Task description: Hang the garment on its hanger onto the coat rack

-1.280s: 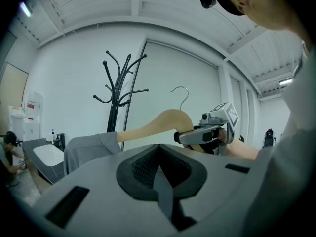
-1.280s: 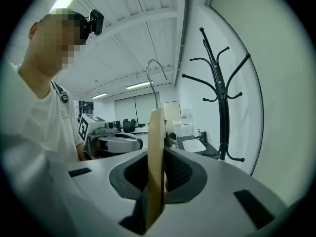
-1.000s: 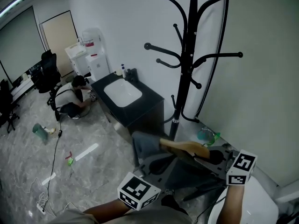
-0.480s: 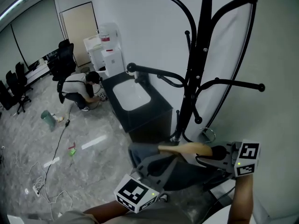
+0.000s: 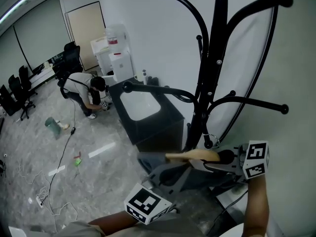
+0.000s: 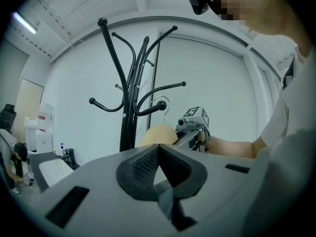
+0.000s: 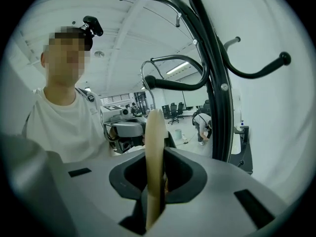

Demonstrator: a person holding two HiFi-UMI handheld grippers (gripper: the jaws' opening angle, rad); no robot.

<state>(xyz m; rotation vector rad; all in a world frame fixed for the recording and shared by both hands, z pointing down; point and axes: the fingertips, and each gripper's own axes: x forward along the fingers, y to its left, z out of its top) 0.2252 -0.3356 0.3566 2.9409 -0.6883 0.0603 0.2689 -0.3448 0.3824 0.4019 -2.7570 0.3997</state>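
Hanger (image 5: 193, 155) clamped in R tongs (image 7: 157, 158); L tongs (image 6: 158, 151) pinched shut on garment (image 5: 151, 160).

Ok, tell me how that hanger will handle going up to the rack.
The hanger looks like solid wood, so it is probably stiff in the right claw. Its smooth faces might pivot in that pinch. The garment looks limp and will likely swing.
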